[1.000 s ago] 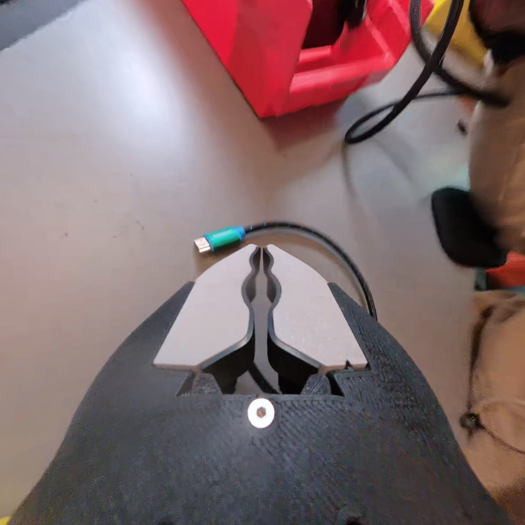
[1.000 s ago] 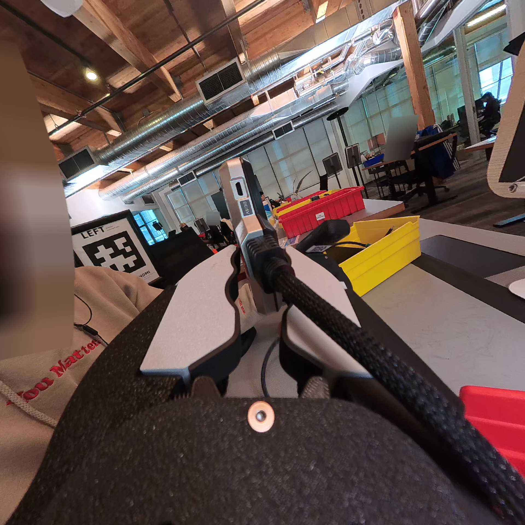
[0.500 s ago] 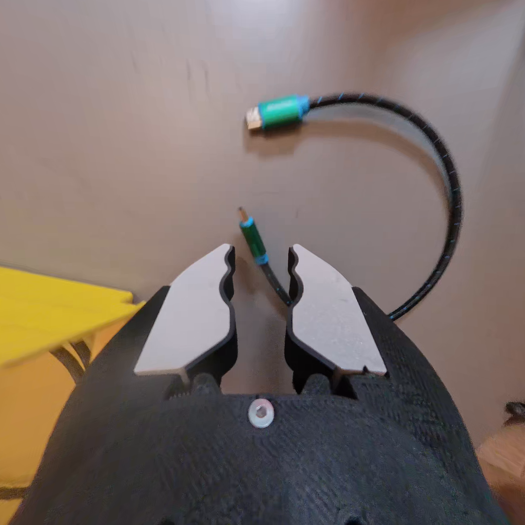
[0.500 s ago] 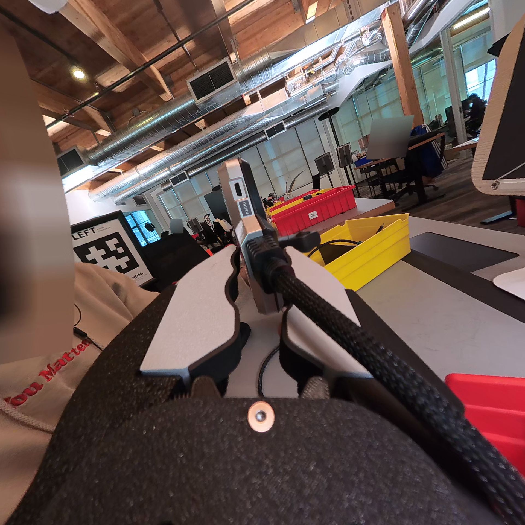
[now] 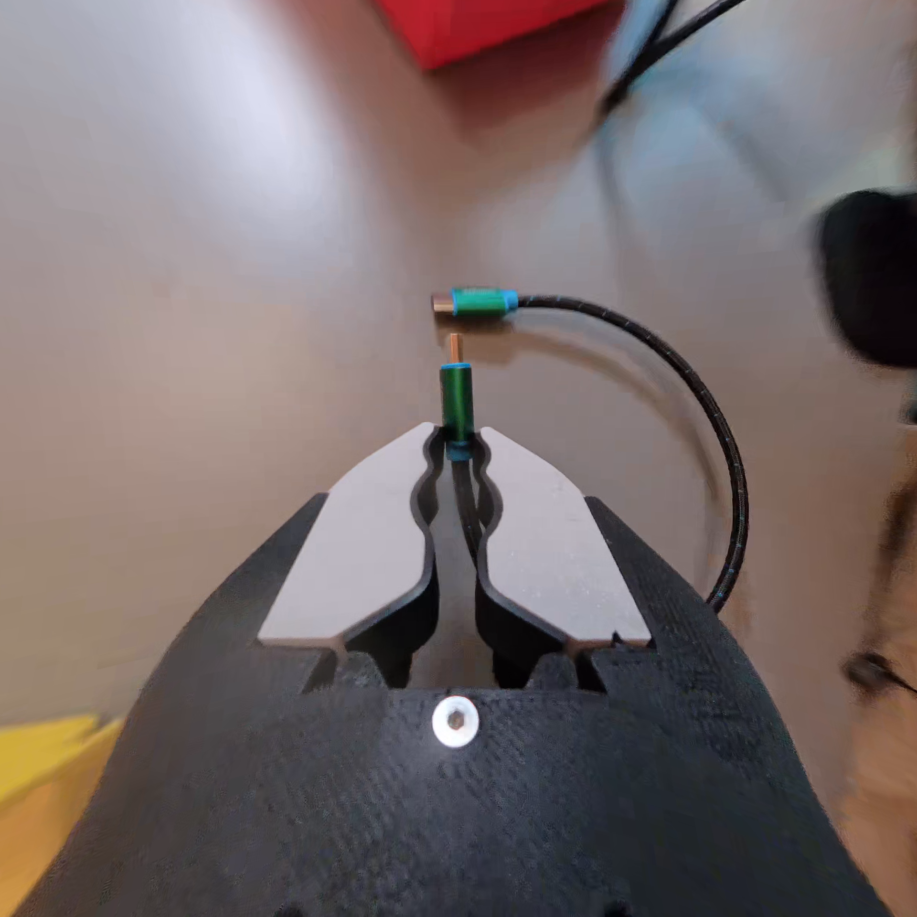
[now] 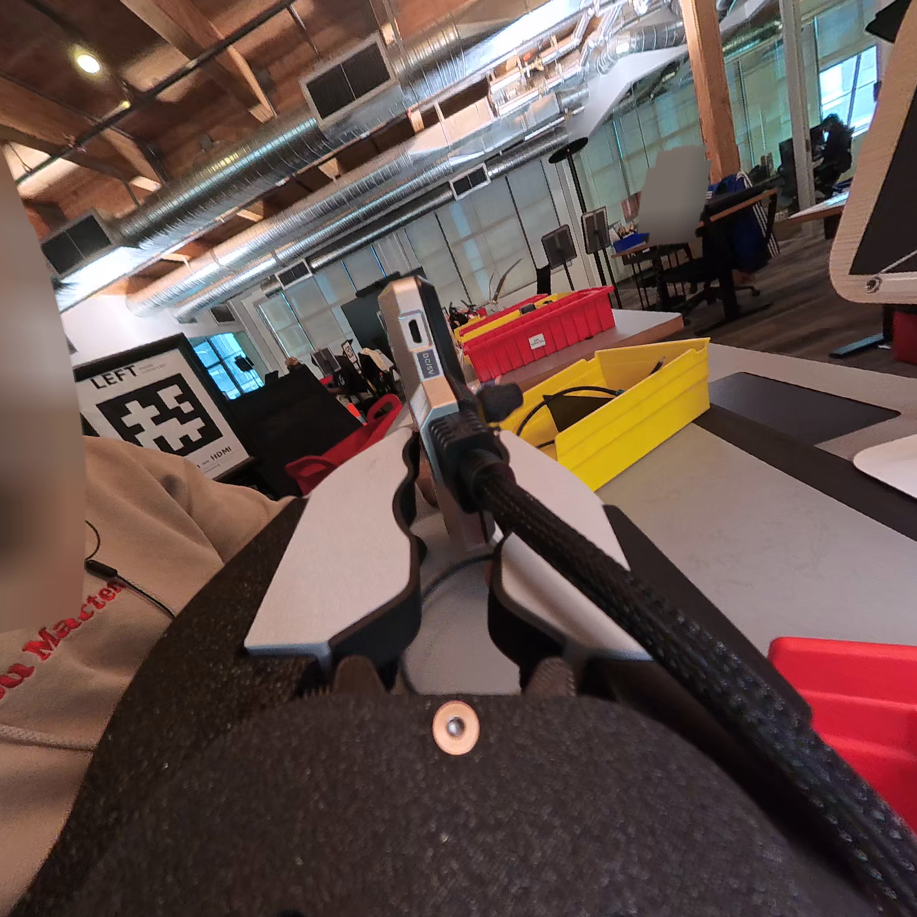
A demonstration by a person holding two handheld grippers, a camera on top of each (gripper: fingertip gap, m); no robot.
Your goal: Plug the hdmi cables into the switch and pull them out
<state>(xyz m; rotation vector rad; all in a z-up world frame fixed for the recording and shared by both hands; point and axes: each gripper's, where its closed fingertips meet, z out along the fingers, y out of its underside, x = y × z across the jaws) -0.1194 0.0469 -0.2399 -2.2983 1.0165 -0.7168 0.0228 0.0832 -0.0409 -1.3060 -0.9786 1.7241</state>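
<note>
- Basically, left gripper (image 5: pixel 457 436) was pinching the green HDMI plug (image 5: pixel 456 401), long axis pointing straight ahead off its tips.
- Right gripper (image 6: pixel 454 489) clamped the switch (image 6: pixel 430 397), edge-on, ports upward.

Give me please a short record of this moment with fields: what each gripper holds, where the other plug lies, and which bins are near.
left gripper: jaws shut on the green plug, metal tip pointing forward
second green plug: lying on the table, free, beyond the held plug
right gripper: jaws shut on the switch, held upright
black braided cable: plugged into the switch
yellow bin: on the table, beyond the switch
red bin: lower right, right wrist view
</note>
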